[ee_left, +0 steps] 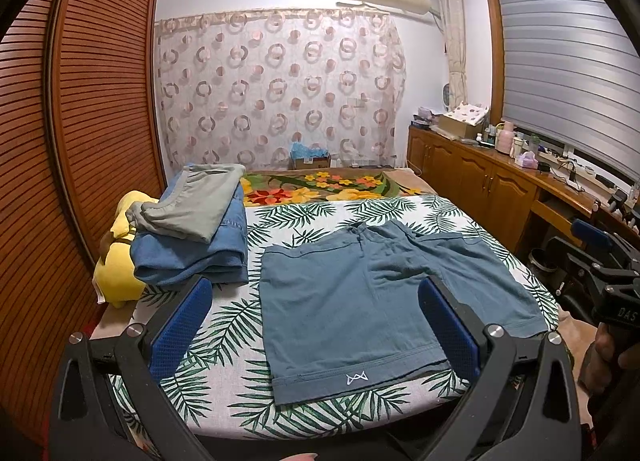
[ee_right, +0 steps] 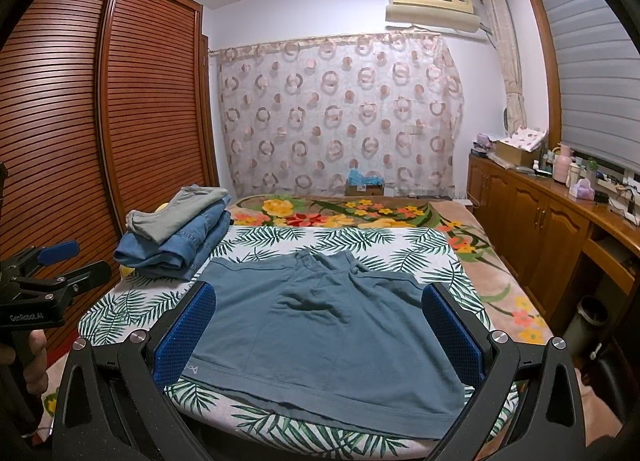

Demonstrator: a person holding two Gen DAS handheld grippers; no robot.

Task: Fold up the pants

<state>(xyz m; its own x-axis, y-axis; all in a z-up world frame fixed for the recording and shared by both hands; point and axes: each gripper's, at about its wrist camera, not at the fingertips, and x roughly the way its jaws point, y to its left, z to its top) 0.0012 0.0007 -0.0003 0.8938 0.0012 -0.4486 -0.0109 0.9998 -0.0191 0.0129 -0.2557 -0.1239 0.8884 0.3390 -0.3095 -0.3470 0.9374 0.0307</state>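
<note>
A pair of teal-blue shorts (ee_left: pixel 360 301) lies spread flat on the palm-leaf sheet, waistband far, leg hems near, a small white logo on the near left hem. They also show in the right wrist view (ee_right: pixel 320 333). My left gripper (ee_left: pixel 316 325) is open and empty, held above the near edge over the left leg. My right gripper (ee_right: pixel 320 333) is open and empty, held above the near hems. The right gripper shows at the right edge of the left wrist view (ee_left: pixel 600 261). The left gripper shows at the left edge of the right wrist view (ee_right: pixel 48 273).
A stack of folded clothes, grey on denim (ee_left: pixel 192 229), sits on the bed's far left beside a yellow plush toy (ee_left: pixel 116 261). A flowered blanket (ee_left: pixel 320 185) lies beyond. A slatted wardrobe (ee_left: pixel 80 121) stands left; a cluttered wooden sideboard (ee_left: pixel 500 173) stands right.
</note>
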